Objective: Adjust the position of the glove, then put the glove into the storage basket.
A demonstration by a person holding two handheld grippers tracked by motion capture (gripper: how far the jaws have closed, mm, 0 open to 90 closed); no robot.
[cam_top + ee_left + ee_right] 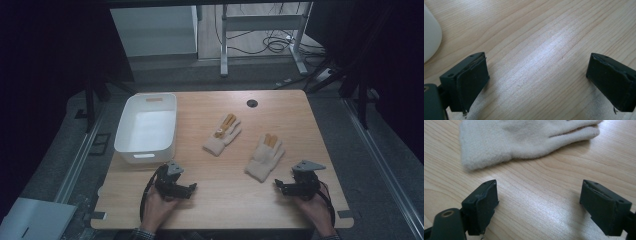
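Tub [131,131] holds nothing; gloves [264,157] lie outside.

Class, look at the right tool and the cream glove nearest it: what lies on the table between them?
Nothing: between the right tool and the glove there is bare wooden table, as the right gripper view shows.

A dim lab or recording studio, not a home: a small wooden tabletop [210,210] stands alone in the middle of the frame on grey carpet [350,135], with dark curtains [45,60] closing in the left and right edges. At upper centre, the metal legs of a bare frame desk [223,45] rise above loose black cables [277,42] on the floor. Metal floor rails [82,155] run along both sides of the table.
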